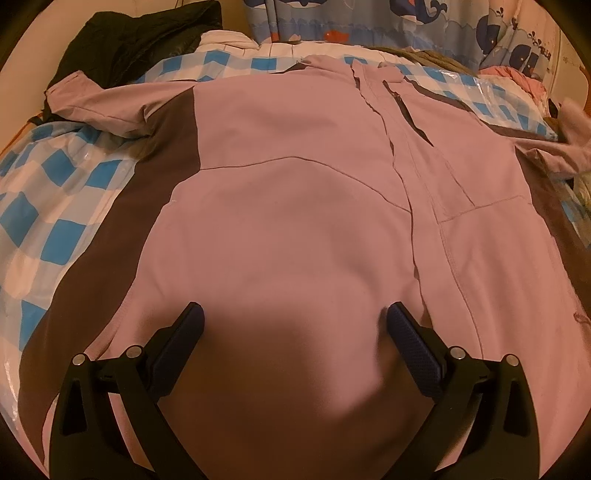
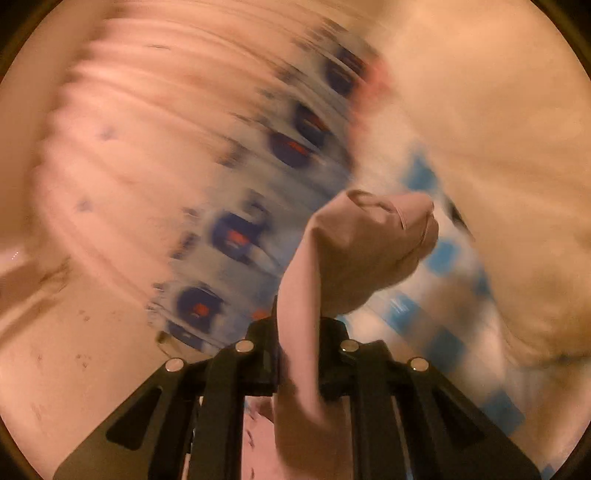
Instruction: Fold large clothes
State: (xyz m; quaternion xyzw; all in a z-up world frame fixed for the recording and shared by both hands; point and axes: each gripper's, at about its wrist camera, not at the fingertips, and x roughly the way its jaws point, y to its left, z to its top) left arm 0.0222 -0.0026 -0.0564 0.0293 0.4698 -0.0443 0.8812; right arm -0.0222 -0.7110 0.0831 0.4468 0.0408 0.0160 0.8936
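A pink jacket [image 1: 288, 206] with dark brown side panels lies spread front-up on a blue-and-white checked bed cover [image 1: 48, 206], zip running up its right half. My left gripper [image 1: 295, 314] hovers open just above the jacket's lower part, fingers wide apart with only flat cloth below them. In the right wrist view my right gripper [image 2: 297, 332] is shut on a fold of the pink jacket's cloth [image 2: 354, 254], which bunches up above the jaws and hangs down between them. That view is smeared by motion. The jacket's right sleeve [image 1: 561, 147] is lifted at the far right edge.
A black garment [image 1: 122, 44] lies heaped at the back left. A whale-print curtain or sheet [image 1: 388, 22] hangs behind the bed, also blurred in the right wrist view [image 2: 236, 236]. Pink clothes [image 1: 524, 77] sit at the back right.
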